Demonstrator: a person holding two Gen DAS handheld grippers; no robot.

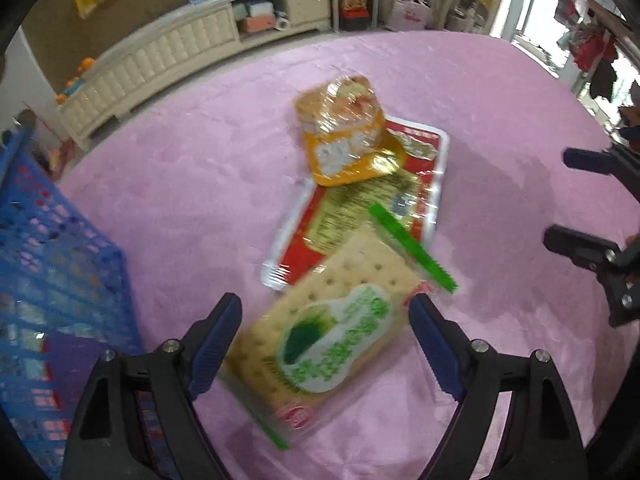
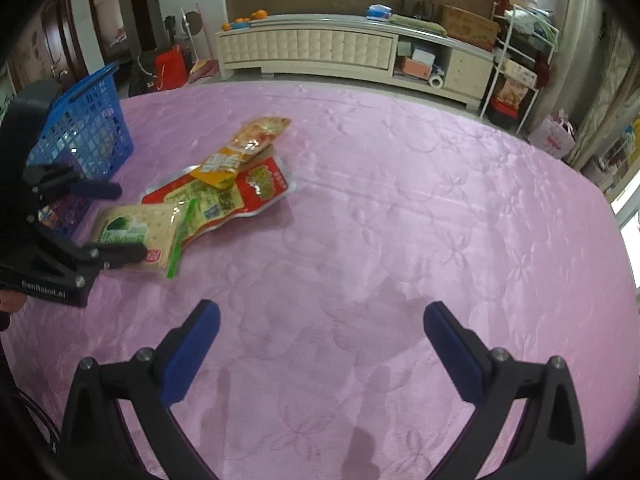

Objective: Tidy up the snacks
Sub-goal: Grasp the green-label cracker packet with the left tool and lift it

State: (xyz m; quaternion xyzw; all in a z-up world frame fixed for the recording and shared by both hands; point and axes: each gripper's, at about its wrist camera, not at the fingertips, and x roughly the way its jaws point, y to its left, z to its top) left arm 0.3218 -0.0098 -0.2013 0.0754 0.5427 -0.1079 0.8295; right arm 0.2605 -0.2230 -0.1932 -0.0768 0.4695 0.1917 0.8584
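Note:
A green-labelled cracker pack (image 1: 320, 336) lies on the pink tablecloth (image 1: 192, 184), partly over a red and white snack bag (image 1: 360, 208). An orange snack pack (image 1: 344, 132) lies on the bag's far end. My left gripper (image 1: 326, 320) is open with its jaws on either side of the cracker pack, not closed on it. The right wrist view shows the same pile: cracker pack (image 2: 136, 228), red bag (image 2: 232, 196), orange pack (image 2: 240, 152), and the left gripper (image 2: 128, 222) around the crackers. My right gripper (image 2: 322, 320) is open and empty over bare cloth.
A blue plastic basket (image 1: 56, 280) stands at the table's left edge, close to the left gripper, and also shows in the right wrist view (image 2: 84, 132). A cream TV cabinet (image 2: 344, 48) stands beyond the table. The right gripper (image 1: 560, 200) shows at the right of the left wrist view.

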